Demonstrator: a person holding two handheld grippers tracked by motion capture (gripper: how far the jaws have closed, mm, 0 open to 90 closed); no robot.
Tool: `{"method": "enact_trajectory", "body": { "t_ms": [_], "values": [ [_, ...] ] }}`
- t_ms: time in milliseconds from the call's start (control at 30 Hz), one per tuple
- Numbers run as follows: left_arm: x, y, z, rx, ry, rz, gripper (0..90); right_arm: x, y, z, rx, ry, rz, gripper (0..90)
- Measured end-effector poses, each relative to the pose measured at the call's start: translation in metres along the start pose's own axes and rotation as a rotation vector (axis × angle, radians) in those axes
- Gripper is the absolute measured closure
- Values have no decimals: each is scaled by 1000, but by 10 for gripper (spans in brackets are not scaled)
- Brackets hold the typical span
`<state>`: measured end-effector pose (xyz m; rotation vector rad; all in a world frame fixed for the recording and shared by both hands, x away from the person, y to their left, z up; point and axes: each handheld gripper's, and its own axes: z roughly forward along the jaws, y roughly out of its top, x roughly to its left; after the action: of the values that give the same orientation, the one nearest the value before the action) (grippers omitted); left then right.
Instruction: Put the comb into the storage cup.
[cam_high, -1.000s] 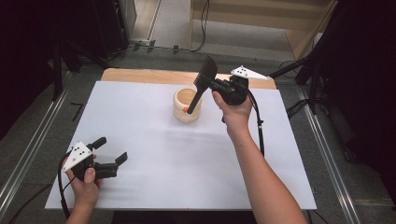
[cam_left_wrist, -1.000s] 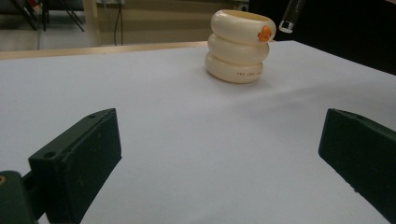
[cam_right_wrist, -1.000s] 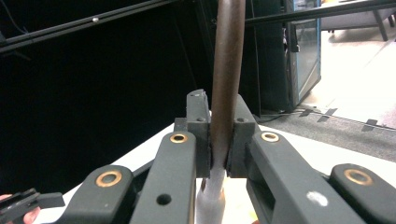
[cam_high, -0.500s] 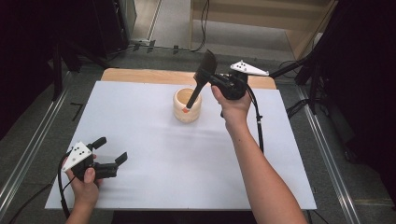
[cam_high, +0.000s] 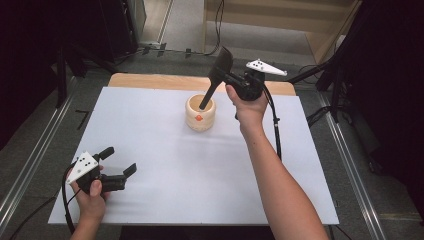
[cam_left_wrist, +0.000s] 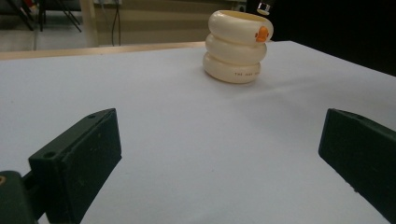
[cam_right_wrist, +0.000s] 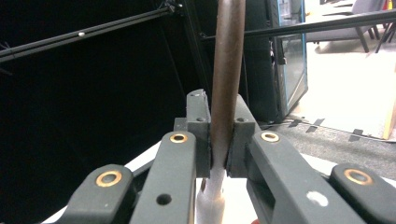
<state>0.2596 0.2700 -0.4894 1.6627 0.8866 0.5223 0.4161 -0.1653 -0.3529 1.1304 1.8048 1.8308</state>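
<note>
A cream ribbed cup (cam_high: 200, 115) with an orange mark stands at the far middle of the white table (cam_high: 210, 185). My right gripper (cam_high: 223, 80) is shut on the dark handle of a black flat-bladed utensil (cam_high: 223, 61), held tilted above the cup. The utensil's lower end is at the cup's mouth. In the right gripper view the brown handle (cam_right_wrist: 227, 70) is clamped between the pads of my right gripper (cam_right_wrist: 219, 121). My left gripper (cam_high: 119, 160) rests open near the front left. Its view shows the cup (cam_left_wrist: 236, 46) far ahead of my left gripper (cam_left_wrist: 219, 154), and the utensil's tip (cam_left_wrist: 264, 6) just above the rim.
A wooden strip (cam_high: 150, 80) runs along the table's far edge. Metal rails (cam_high: 30, 165) flank both sides of the table, and dark stands and cables (cam_high: 330, 75) are at the back right.
My right gripper has lifted the utensil a little and drawn it away from me, so its lower end has risen toward the cup's mouth. The left gripper has stayed put.
</note>
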Motion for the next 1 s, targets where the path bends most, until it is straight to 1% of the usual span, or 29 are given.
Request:
{"method": "enact_trajectory", "body": {
  "t_ms": [200,333,400,500,567,667,867,1000],
  "values": [
    [0,0,0,2,-2,3,0,-3,-6,7,19,-17,-9,819],
    [0,0,0,2,-2,4,0,-3,-11,11,26,-27,-24,819],
    [0,0,0,3,-3,4,0,-3,-14,13,33,-45,-31,819],
    [0,0,0,3,-3,5,0,-4,-19,16,29,-52,-22,819],
    [0,0,0,3,-4,5,0,-5,-24,19,39,-63,-25,819],
    [0,0,0,3,-5,5,0,-6,-31,21,55,-73,-15,819],
    [0,0,0,2,-6,7,0,-7,-43,25,70,-73,-8,819],
    [0,0,0,1,-9,9,0,-10,-52,28,83,-72,6,819]
  ]
}}
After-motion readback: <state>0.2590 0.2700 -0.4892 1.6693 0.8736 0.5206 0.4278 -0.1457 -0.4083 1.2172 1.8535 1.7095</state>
